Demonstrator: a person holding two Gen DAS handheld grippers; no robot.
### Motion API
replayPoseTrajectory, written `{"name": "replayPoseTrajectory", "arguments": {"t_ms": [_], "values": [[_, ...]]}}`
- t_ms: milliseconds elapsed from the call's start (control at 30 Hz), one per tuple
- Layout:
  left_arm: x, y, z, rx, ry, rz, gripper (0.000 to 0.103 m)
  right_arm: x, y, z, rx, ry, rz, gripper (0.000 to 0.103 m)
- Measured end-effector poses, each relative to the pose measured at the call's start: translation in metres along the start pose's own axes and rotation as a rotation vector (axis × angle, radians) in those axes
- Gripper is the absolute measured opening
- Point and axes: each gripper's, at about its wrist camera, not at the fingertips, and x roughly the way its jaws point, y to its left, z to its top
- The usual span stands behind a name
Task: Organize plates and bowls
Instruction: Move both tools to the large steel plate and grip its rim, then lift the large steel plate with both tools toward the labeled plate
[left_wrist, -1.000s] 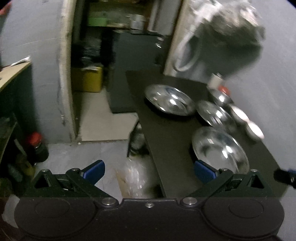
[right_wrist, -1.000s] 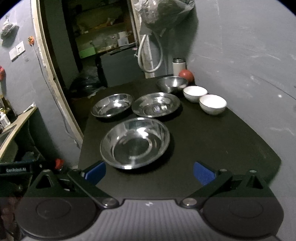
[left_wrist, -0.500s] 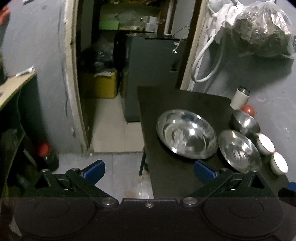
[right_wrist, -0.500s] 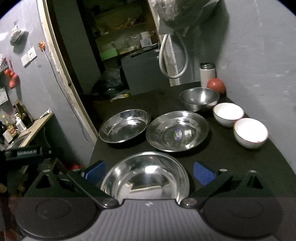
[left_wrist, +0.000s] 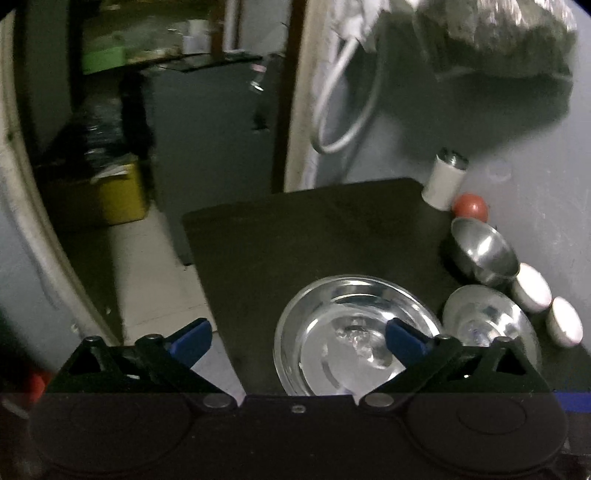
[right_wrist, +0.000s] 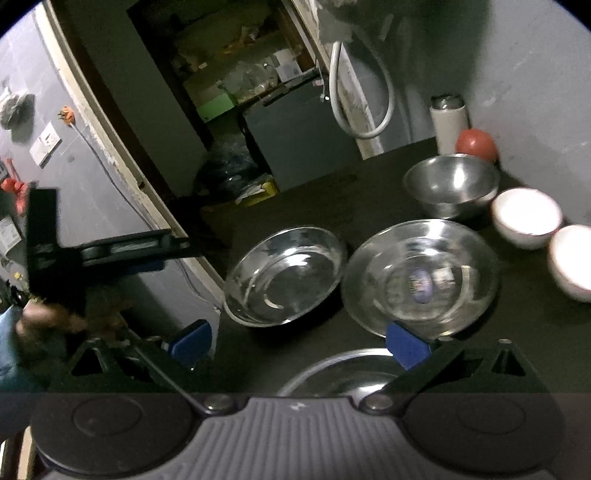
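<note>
A dark table (right_wrist: 524, 343) stands by a grey wall. On it sit three shiny metal plates. One plate (right_wrist: 286, 277) is on the left side, and a second plate (right_wrist: 419, 277) is just beside it on the right. A third plate (right_wrist: 332, 373) is closest, and only its rim shows under the right gripper (right_wrist: 299, 341). Behind the second plate sits a metal bowl (right_wrist: 452, 184), and two white bowls (right_wrist: 526, 216) sit in a row next to it by the wall. A white bottle (right_wrist: 448, 123) and a red ball (right_wrist: 476, 144) stand in the far corner.

The right gripper has its blue tips wide apart and holds nothing. The left gripper (left_wrist: 297, 336) is wide open too, with nothing in it, and it hangs over the left plate (left_wrist: 354, 336) at the table edge
</note>
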Motion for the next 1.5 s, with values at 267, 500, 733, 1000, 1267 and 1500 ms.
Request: {"name": "replayPoseTrajectory", "arguments": {"t_ms": [267,500,733,1000,1267,1500], "values": [[0.054,0.018,0.008,0.08,0.101,-0.12,0.076,0.054,0.02,0.004,0.063,0.04,-0.054,0.088],[0.075,0.03,0.004,0.066,0.152,-0.199,0.047,0.086,0.023,0.006,0.129,0.07,-0.13,0.074],[0.078,0.036,0.0,0.052,0.161,-0.213,0.028,0.104,0.022,0.013,0.17,0.081,-0.179,0.054],[0.071,0.047,-0.008,0.035,0.145,-0.194,0.009,0.115,0.018,0.012,0.173,0.093,-0.225,0.024],[0.039,0.048,-0.024,0.003,0.09,-0.194,0.009,0.1,0.025,0.005,0.122,0.064,-0.204,0.023],[-0.001,0.025,-0.033,-0.012,0.033,-0.228,0.009,0.062,0.029,0.0,0.06,0.008,-0.206,0.023]]}}
